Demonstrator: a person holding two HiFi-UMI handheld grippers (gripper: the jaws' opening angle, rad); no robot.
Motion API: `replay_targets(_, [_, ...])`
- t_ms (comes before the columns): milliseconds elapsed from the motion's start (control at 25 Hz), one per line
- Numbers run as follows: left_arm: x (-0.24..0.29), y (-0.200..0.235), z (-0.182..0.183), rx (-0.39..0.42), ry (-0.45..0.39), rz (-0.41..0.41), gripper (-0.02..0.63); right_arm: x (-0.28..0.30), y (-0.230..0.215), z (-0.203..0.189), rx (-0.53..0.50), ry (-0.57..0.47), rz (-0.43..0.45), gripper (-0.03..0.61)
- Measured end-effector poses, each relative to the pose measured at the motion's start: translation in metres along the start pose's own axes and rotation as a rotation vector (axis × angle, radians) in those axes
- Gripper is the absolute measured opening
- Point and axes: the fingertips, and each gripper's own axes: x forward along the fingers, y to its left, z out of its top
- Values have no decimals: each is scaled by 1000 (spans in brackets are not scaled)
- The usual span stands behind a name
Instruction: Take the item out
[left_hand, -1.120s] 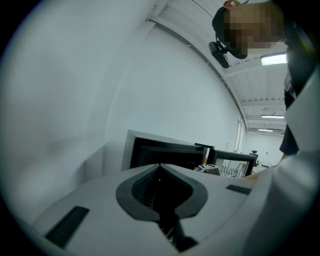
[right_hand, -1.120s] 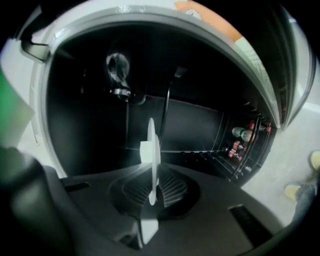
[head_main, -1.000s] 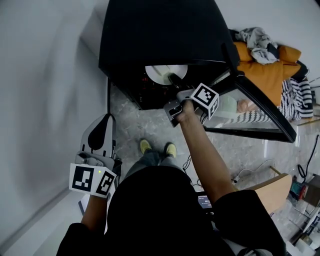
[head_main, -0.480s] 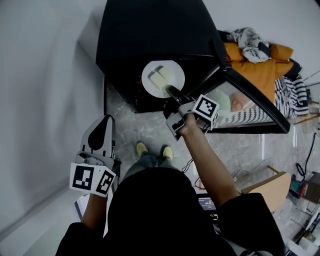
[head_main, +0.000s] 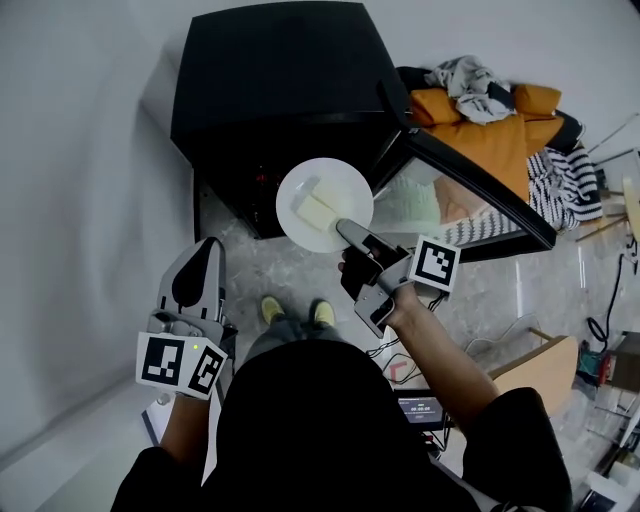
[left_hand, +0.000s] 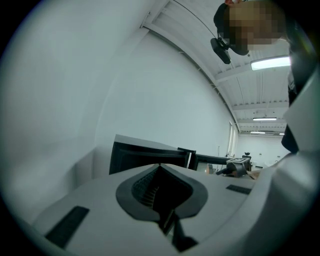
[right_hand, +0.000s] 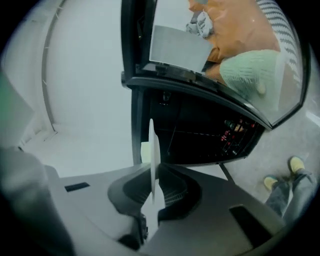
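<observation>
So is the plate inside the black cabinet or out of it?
Out: the white plate hangs in front of the black cabinet, rim gripped by the right tongs; the glass door stands open.

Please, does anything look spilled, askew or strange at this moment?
Nothing stands out. The right gripper holds the white plate by its rim before the open black cabinet; both pale slices lie on it, nothing spilled.
</observation>
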Motion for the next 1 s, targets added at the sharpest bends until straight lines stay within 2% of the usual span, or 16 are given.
replay_targets(520, [-1, -51, 23, 40, 1, -50, 8, -109, 86, 5, -37, -8, 64, 25])
replay_targets(1000, [16, -59, 12, 37, -2, -86, 8, -123, 73, 12, -53, -60, 59, 26])
